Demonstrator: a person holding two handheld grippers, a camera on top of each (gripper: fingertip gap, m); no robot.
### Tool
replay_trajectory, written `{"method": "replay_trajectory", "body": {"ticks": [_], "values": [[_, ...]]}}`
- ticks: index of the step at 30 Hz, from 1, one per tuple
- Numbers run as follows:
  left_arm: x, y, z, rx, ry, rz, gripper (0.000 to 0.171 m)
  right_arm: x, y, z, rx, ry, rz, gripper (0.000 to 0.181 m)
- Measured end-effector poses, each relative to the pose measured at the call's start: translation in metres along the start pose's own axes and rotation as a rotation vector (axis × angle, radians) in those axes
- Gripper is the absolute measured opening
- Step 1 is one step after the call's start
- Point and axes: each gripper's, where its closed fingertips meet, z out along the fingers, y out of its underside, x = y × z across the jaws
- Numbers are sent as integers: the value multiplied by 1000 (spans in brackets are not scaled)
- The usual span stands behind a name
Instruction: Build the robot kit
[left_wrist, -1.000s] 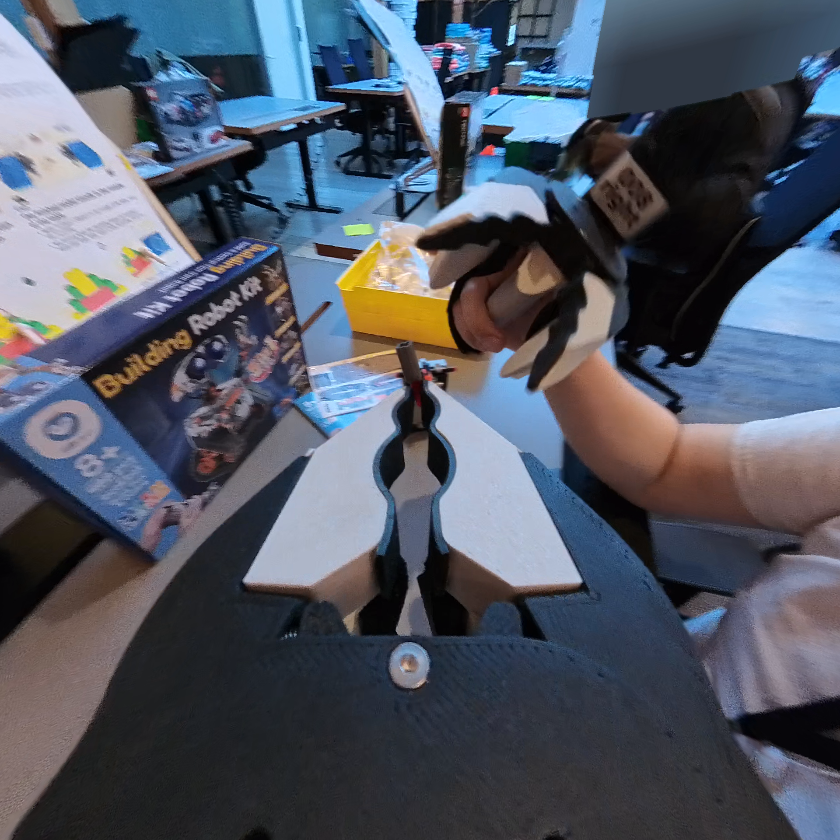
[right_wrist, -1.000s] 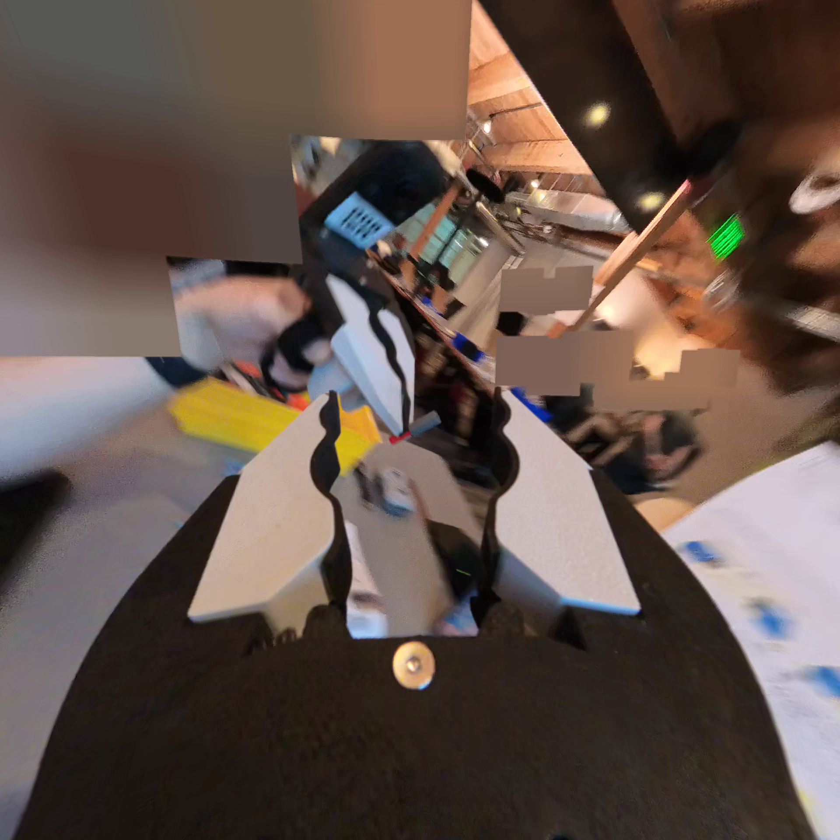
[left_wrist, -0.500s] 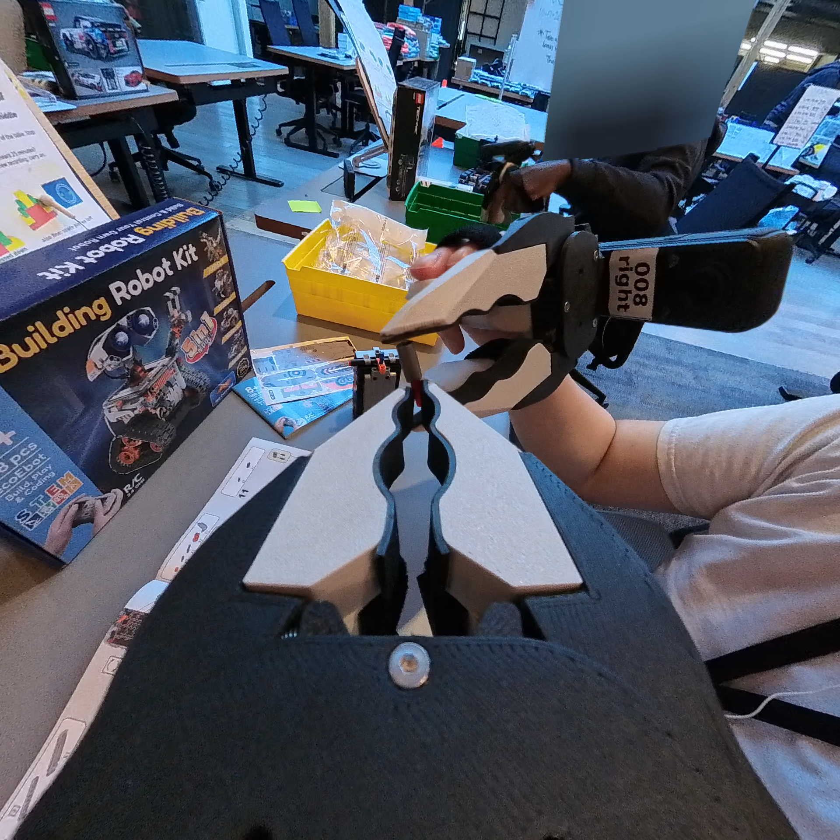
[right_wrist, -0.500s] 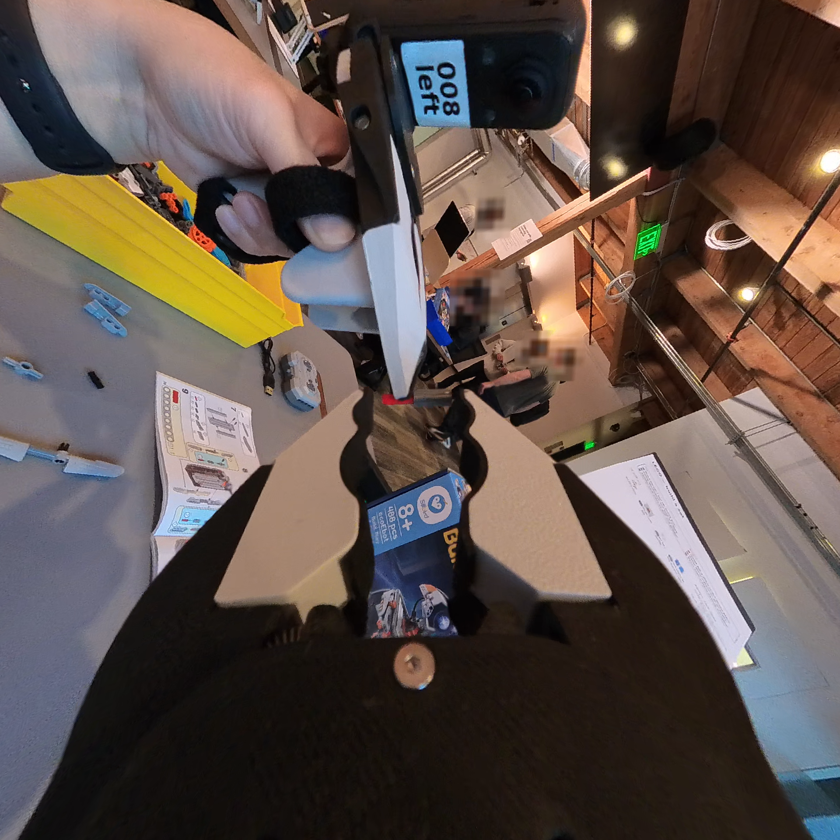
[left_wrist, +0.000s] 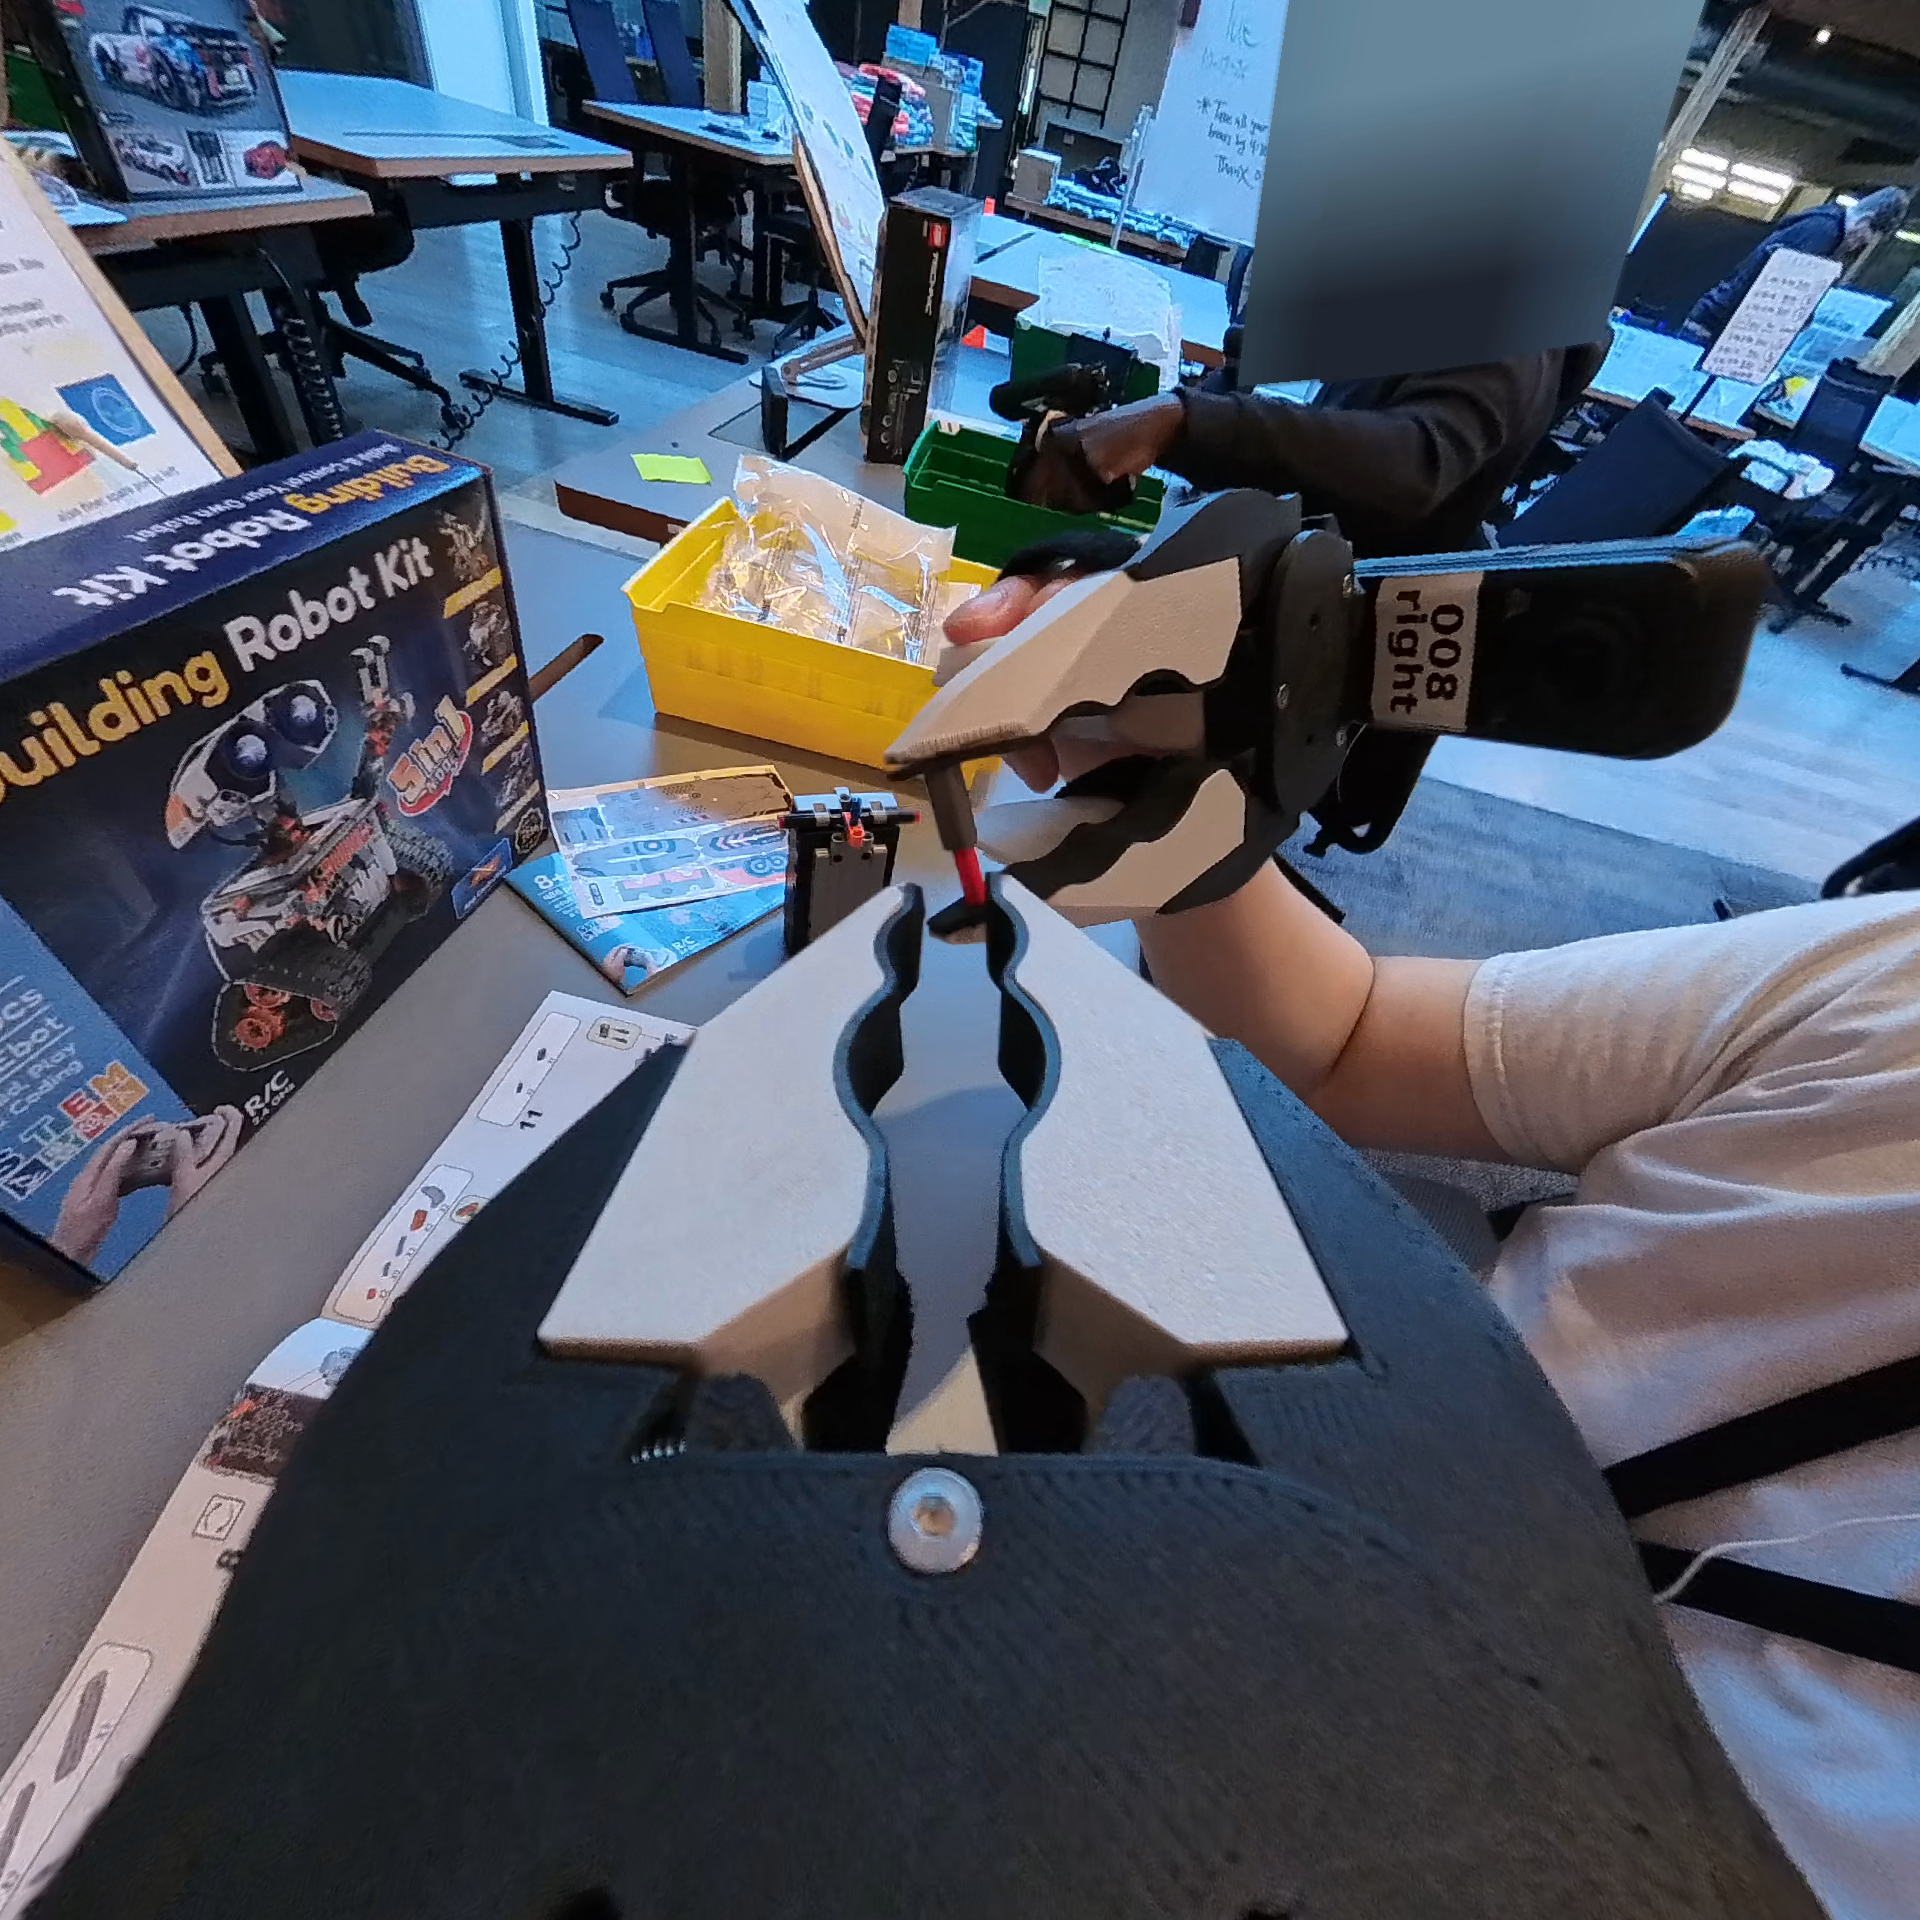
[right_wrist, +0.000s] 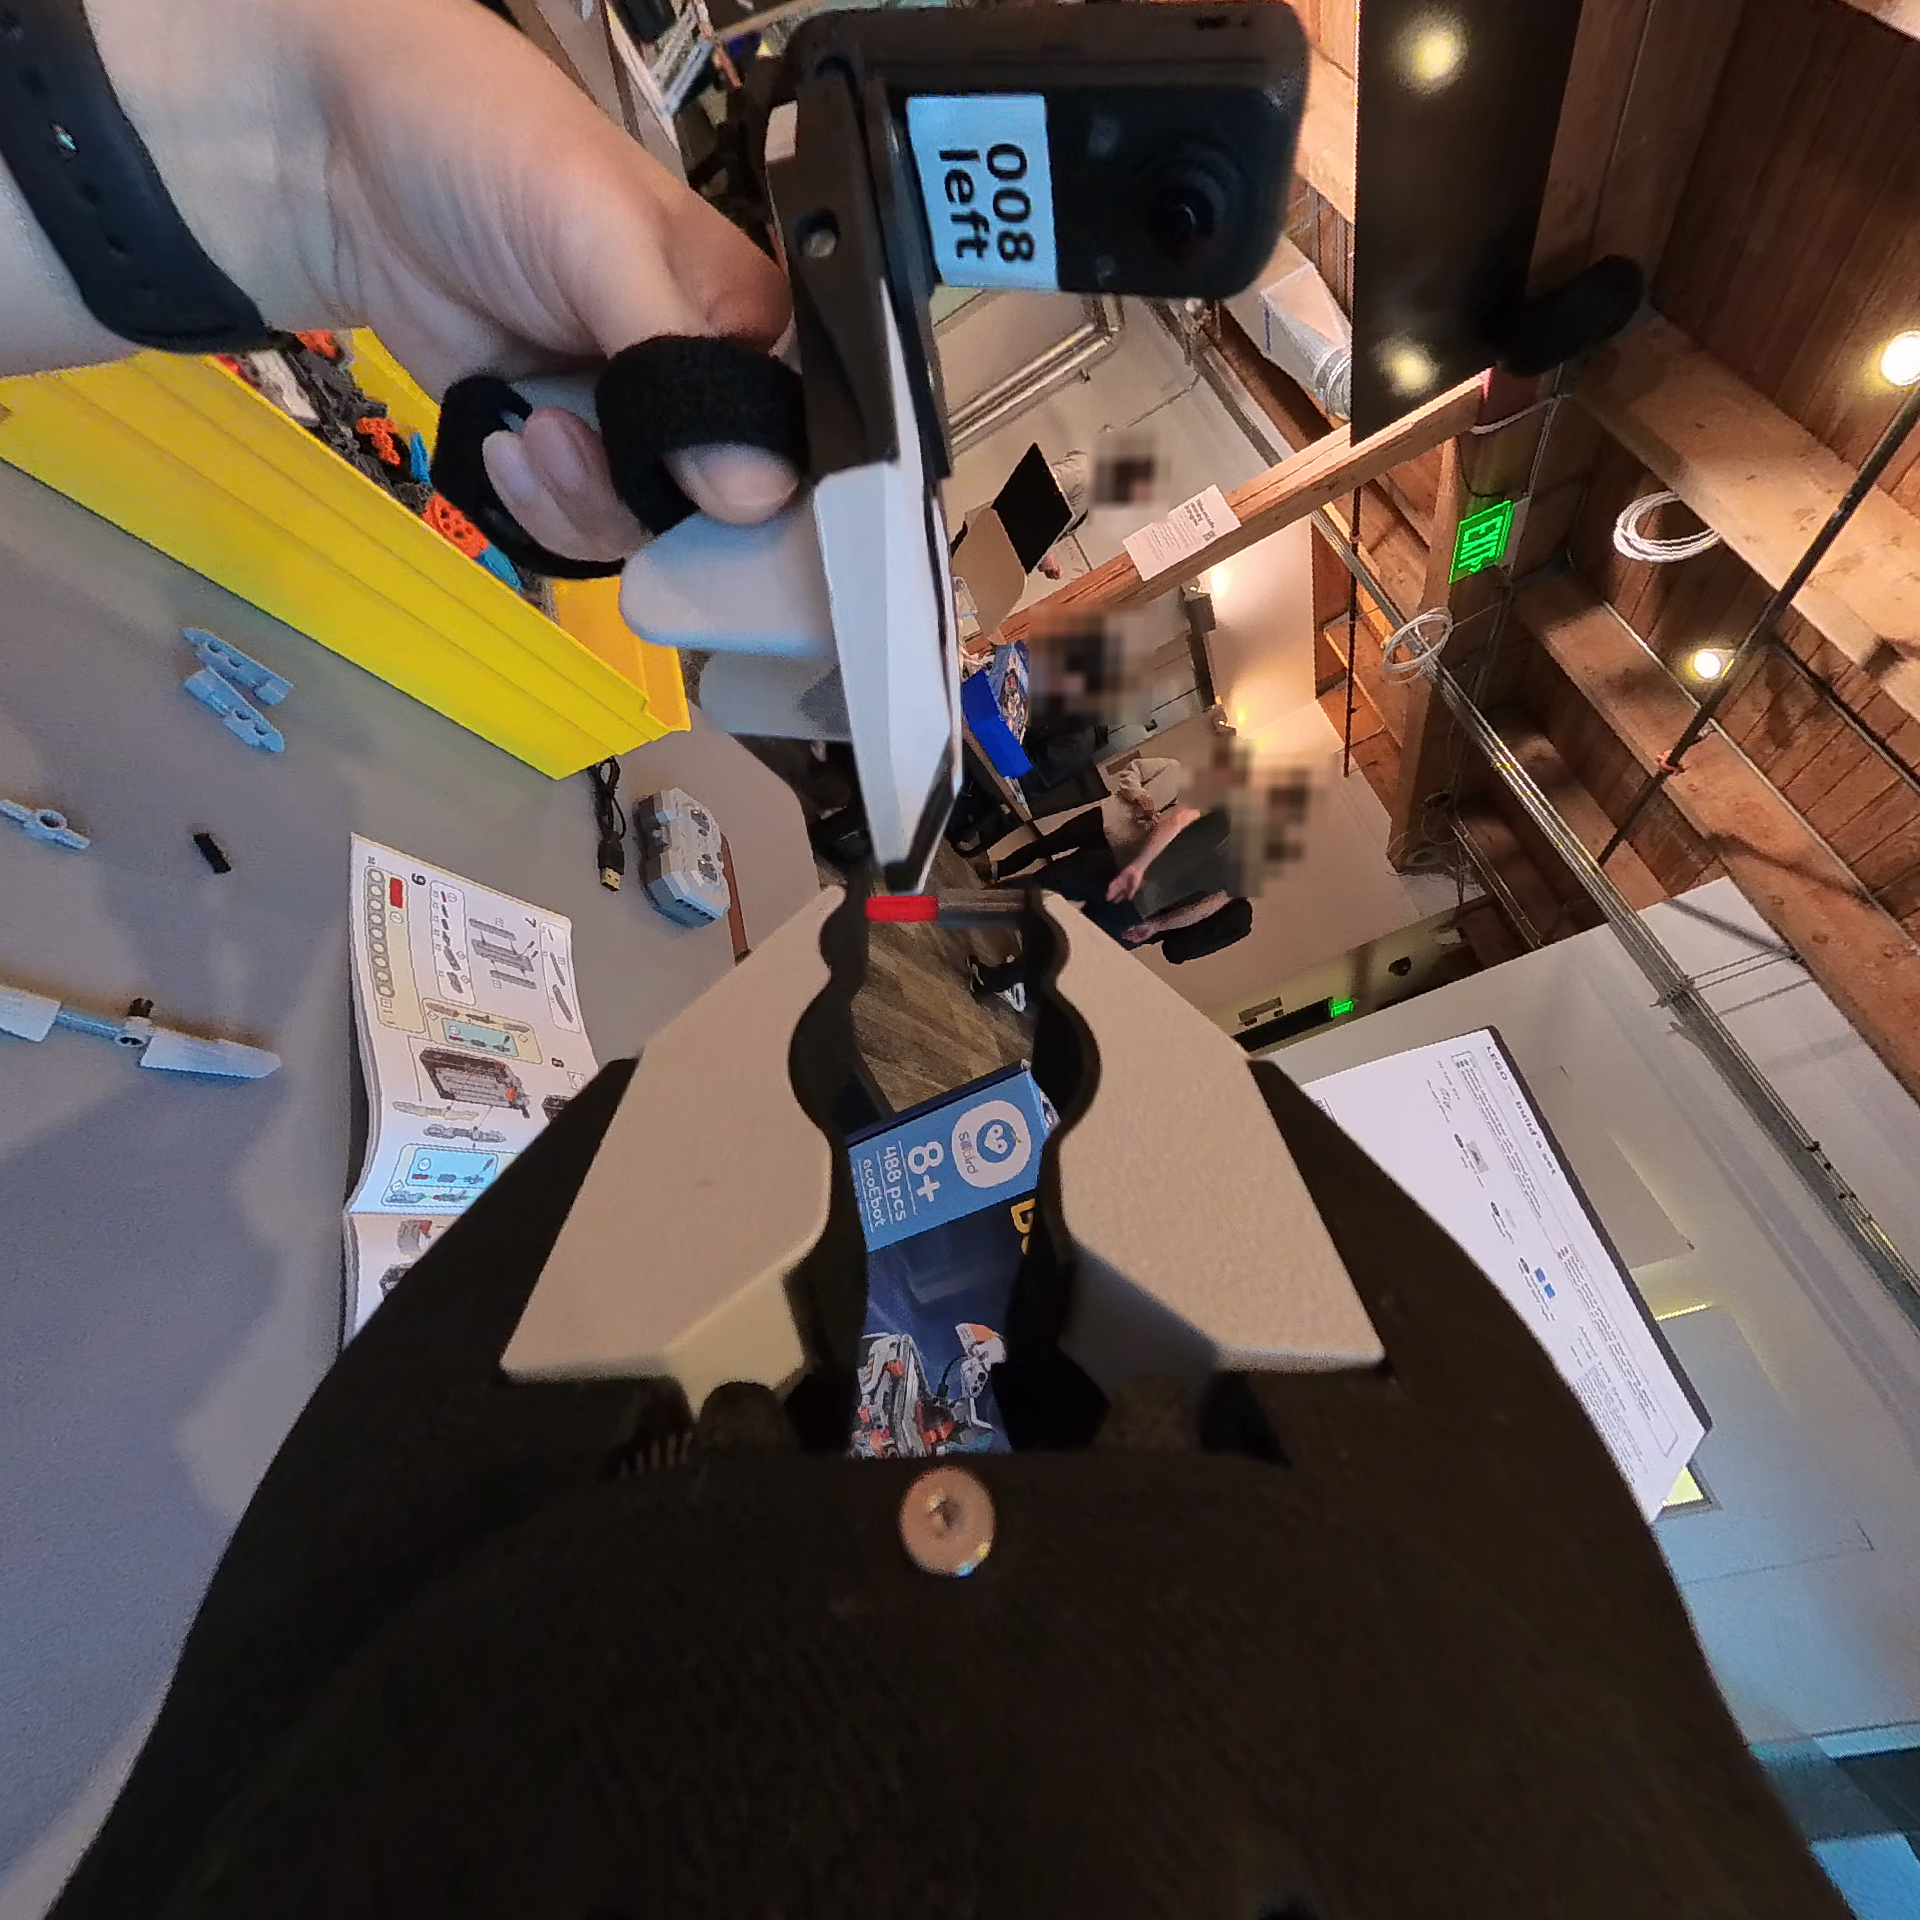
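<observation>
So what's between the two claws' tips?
A small red-and-grey pin runs between left claw and right claw; both wrist views show it.

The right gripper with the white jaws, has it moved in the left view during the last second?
Yes. The right gripper came down from above the yellow plastic bin to below its front wall.

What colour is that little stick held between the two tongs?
The stick is dark grey with a red end. It shows best in the left wrist view.
</observation>
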Motion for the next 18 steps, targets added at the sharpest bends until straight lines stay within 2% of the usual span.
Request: {"method": "replay_trajectory", "body": {"ticks": [7, 18], "values": [[-7, -10, -19, 91, -3, -50, 7, 1, -2, 0, 13, 6, 1, 27], [-1, -7, -12, 64, 20, -41, 4, 3, -3, -2, 23, 10, 14, 27]]}}
